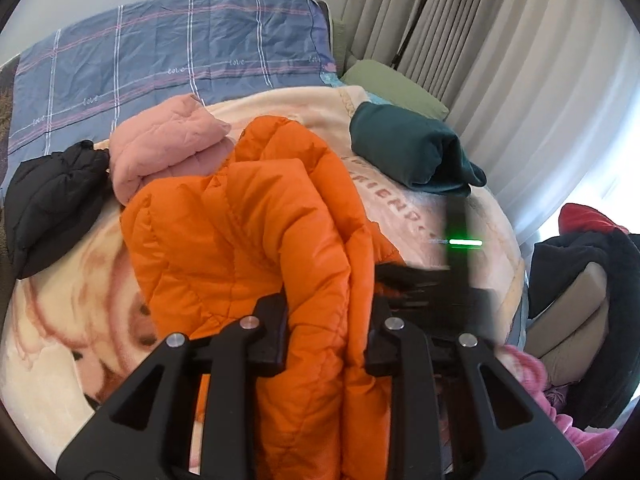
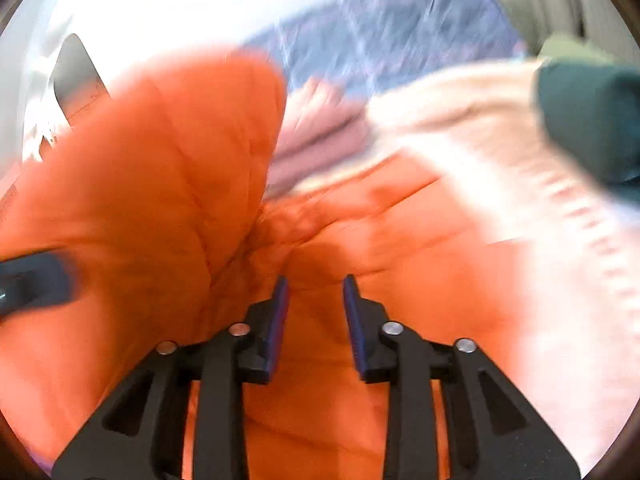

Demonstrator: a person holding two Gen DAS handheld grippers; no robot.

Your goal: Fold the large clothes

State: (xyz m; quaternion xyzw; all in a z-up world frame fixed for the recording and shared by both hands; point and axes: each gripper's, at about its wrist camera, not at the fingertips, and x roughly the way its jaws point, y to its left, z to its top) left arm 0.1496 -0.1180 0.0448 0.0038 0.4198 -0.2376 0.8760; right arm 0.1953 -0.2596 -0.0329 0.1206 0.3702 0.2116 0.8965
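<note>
An orange puffer jacket point(image 1: 248, 232) lies bunched on a cream blanket point(image 1: 60, 320) on the bed. My left gripper point(image 1: 326, 320) has a thick fold of the jacket between its fingers and holds it raised. The right gripper's dark body point(image 1: 432, 280) shows blurred just right of that fold. In the right wrist view, which is motion-blurred, my right gripper point(image 2: 316, 300) is open, its jaws apart just above the orange jacket point(image 2: 160, 180), with nothing between them. The left gripper point(image 2: 32, 280) shows as a dark blur at the left edge.
A pink padded jacket point(image 1: 168, 144) and a black jacket point(image 1: 52, 204) lie at the far left of the blanket. A folded dark green garment point(image 1: 408, 152) sits at the far right. A blue checked duvet point(image 1: 160, 48) lies behind. A chair with clothes point(image 1: 580, 280) stands right of the bed.
</note>
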